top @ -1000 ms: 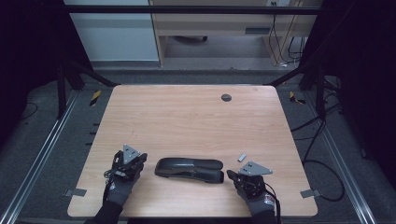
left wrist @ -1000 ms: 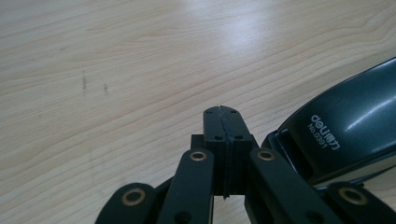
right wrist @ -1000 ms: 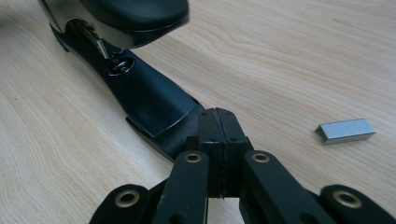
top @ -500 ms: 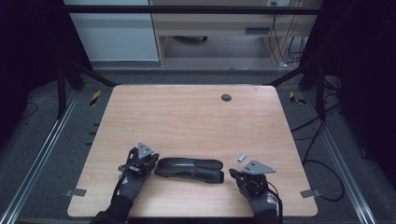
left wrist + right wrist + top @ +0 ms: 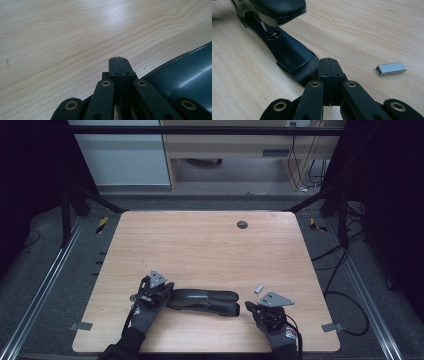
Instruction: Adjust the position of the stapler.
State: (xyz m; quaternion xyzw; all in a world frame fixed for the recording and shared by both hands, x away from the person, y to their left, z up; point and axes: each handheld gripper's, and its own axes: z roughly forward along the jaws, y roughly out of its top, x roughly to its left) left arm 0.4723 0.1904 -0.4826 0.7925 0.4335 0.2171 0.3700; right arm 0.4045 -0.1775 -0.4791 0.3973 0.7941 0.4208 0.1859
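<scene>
High view: stapler (image 5: 202, 300) lies at table's (image 5: 200, 240) 6 o'clock | left gripper (image 5: 164, 290) at its 9 o'clock end, right gripper (image 5: 248, 307) at 3, both pressed together, empty | staple strip (image 5: 391, 68) loose; loading apparently not begun

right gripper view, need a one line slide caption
Shut right gripper at the base tip of a black stapler, a staple strip lying apart on the wooden table.

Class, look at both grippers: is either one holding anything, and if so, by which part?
Nothing is held. The left gripper and right gripper both have their jaws shut on nothing, each beside one end of the black stapler; the strip of staples lies untouched.
</scene>
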